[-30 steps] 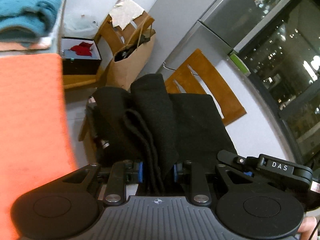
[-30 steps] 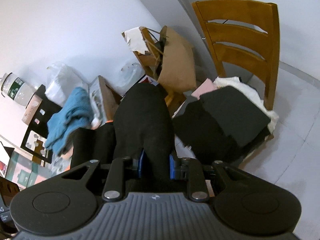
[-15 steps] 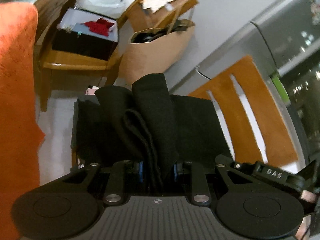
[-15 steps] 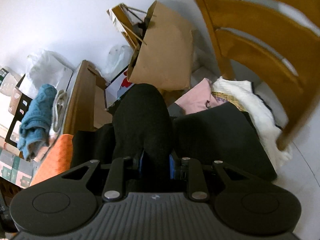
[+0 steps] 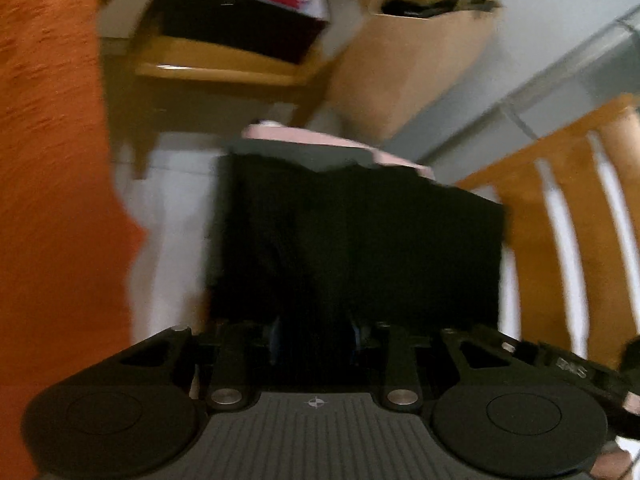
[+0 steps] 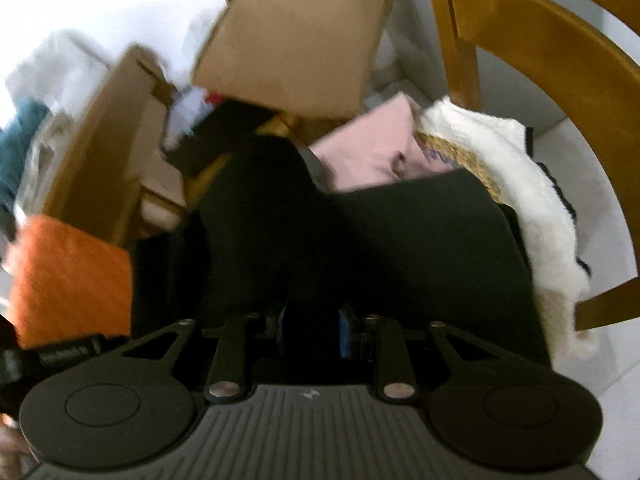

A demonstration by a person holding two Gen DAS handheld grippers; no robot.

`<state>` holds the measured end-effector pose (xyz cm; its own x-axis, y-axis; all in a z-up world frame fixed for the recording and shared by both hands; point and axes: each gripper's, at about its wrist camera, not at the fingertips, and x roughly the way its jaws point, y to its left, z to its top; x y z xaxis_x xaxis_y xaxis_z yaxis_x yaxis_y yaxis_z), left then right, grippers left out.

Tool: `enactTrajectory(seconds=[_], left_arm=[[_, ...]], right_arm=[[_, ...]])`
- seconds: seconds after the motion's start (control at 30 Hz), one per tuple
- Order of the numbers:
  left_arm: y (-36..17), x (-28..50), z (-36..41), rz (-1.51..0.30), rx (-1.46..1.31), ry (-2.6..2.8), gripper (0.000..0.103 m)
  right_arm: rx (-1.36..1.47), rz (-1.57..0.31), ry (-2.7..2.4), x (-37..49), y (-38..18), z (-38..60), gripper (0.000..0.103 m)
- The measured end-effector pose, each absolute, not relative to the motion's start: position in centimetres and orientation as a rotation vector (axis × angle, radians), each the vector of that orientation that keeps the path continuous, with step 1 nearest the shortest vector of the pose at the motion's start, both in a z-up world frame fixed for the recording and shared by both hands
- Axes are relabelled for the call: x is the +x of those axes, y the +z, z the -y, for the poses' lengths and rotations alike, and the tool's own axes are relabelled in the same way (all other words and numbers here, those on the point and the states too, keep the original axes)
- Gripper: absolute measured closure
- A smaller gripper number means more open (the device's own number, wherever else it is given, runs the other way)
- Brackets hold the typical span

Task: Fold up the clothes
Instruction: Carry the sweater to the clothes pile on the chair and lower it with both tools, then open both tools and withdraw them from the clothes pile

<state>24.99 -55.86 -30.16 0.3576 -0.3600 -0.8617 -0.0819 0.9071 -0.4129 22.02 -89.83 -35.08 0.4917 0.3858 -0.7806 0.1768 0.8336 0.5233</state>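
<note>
Black cloth [image 5: 360, 240] fills the middle of the blurred left wrist view, lying over a pink garment [image 5: 304, 136] on a wooden chair [image 5: 568, 208]. The left claw [image 5: 314, 334] has cloth between its fingers; its jaws have just been easing apart, and whether they pinch it cannot be told. An orange cloth [image 5: 52, 184] hangs on the left, a paper bag [image 5: 408, 60] behind.

From the right wrist, the right claw [image 6: 312, 332] likewise has black cloth [image 6: 280, 216] between jaws just easing apart, grip unclear. Beside the cloth lie the pink garment [image 6: 372, 148] and a white knit [image 6: 532, 196] on the chair [image 6: 552, 48]
</note>
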Motion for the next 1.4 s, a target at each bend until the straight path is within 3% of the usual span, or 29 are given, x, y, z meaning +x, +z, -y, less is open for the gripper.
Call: enactTrajectory(seconds=[0.27, 0.5, 0.57, 0.63, 0.7, 0.77, 0.83, 1.03, 1.4], left_arm=[[-27.5, 25.0, 54.9, -1.165, -0.306, -0.164, 0.068], [-21.2, 23.2, 55.6, -1.099, -0.287, -0.241, 0.067], [-19.4, 22.3, 55.5, -1.091, -0.274, -0.268, 0.065], [-17.6, 21.2, 55.4, -1.084, -0.253, -0.292, 0.053], [-15.7, 20.2, 55.2, -1.069, -0.24, -0.309, 0.043], [-13.9, 19.1, 54.9, -1.052, -0.23, -0.323, 0.032], [-12.2, 18.1, 54.5, -1.04, -0.228, -0.336, 0.019], [-8.4, 15.1, 52.7, -1.01, -0.188, -0.346, 0.002], [-3.2, 8.2, 47.8, -0.975, -0.104, -0.445, 0.0]], right_arm=[[0.524, -1.088, 0.103, 21.6, -34.2, 90.0, 0.068], [0.414, -1.063, 0.052, 19.8, -28.2, 89.9, 0.068], [0.404, -1.053, 0.04, 19.0, -26.0, 90.0, 0.068], [0.398, -1.043, 0.03, 18.1, -23.9, 90.1, 0.068], [0.395, -1.033, 0.013, 17.2, -21.7, 89.9, 0.058], [0.396, -1.022, -0.003, 16.2, -19.5, 89.6, 0.035], [0.396, -1.004, 0.003, 15.1, -17.4, 88.9, 0.025], [0.367, -0.967, 0.013, 11.7, -12.2, 85.5, 0.001], [0.294, -0.939, -0.08, 3.6, -5.6, 75.2, 0.0]])
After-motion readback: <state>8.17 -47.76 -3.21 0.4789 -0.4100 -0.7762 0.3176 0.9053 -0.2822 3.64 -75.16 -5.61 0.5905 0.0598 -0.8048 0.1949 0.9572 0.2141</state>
